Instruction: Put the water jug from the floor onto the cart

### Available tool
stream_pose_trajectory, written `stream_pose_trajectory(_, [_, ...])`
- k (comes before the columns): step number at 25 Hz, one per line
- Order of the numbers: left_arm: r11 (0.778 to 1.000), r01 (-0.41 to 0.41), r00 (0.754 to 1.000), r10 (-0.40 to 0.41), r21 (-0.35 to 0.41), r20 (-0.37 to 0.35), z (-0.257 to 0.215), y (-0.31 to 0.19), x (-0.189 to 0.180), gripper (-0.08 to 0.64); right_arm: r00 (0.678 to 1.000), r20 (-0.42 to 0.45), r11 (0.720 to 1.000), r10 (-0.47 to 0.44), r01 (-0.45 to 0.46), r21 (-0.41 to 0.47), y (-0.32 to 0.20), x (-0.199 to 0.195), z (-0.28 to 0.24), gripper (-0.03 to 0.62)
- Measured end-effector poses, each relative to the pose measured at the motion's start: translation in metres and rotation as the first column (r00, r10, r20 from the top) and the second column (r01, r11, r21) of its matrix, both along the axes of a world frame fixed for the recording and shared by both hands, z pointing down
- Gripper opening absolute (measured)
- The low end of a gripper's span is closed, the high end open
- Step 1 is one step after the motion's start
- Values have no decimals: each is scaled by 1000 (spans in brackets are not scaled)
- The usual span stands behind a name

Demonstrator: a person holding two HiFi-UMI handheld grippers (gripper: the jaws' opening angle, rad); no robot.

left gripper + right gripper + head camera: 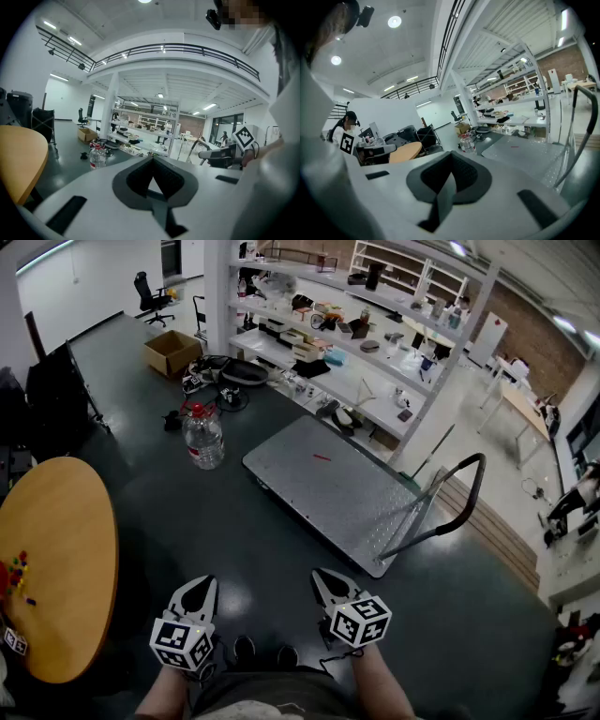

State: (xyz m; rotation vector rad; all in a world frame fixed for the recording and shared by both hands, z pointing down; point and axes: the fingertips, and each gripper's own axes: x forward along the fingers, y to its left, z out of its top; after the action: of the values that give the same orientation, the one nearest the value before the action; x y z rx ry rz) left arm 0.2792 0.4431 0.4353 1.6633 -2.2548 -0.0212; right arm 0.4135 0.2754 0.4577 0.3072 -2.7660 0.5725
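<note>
The water jug (203, 438) stands upright on the dark floor (178, 521), near the flat cart (342, 493)'s left corner.

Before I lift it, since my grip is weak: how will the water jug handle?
The water jug looks large, so probably heavy if full. Its clear smooth plastic may slip and flex. Standing upright, it could tip if pushed high.

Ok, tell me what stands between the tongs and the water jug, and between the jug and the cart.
Nothing visible. Only bare floor lies between the left tongs, the right tongs and the water jug, and between the jug and the cart beside it.
</note>
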Motion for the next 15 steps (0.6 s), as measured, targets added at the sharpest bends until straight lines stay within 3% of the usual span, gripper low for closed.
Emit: stream_pose_trajectory(15, [999,32,999,-32,-9,9,-3,-13,20,5,996,19,996,-86,86,-9,-7,2,-3,-11])
